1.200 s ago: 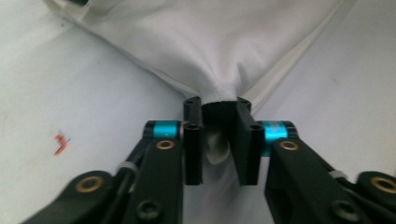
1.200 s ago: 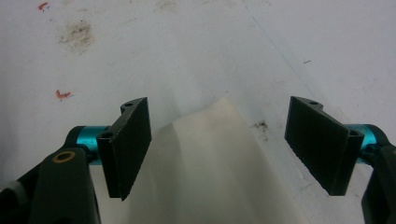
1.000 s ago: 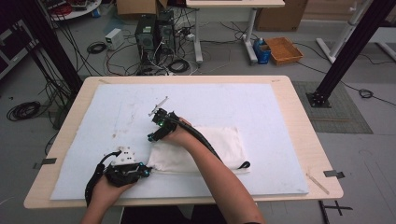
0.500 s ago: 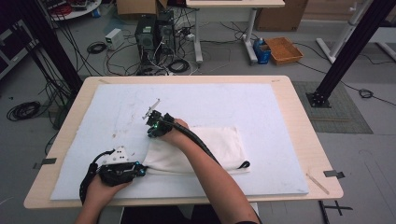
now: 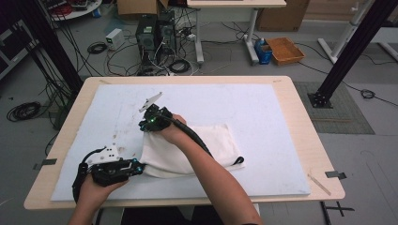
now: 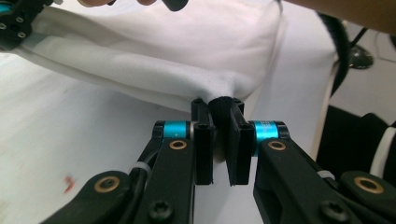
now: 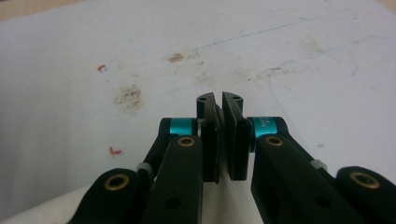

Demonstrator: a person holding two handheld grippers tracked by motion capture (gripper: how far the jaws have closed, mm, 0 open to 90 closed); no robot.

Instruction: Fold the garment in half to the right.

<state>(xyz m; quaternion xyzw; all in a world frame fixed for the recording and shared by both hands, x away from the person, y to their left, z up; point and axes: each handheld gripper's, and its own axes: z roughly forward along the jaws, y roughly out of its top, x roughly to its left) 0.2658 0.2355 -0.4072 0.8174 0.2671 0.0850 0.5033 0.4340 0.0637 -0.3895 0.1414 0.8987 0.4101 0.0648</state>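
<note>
From the high view, a white cloth bag [image 5: 197, 150] lies on the white mat [image 5: 263, 108]; the left gripper [image 5: 139, 167] meets its near-left corner, the right gripper [image 5: 145, 123] its far-left corner. In the left gripper view, the jaws pinch a dark-edged fold of bag [image 6: 223, 103]. In the right gripper view, the jaws stand nearly closed over the stained mat [image 7: 116, 56]; whether they grip cloth I cannot tell.

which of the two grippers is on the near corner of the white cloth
The left gripper, by the table's near edge, pinches the near left corner of the white cloth. The right gripper is at its far left corner.
</note>
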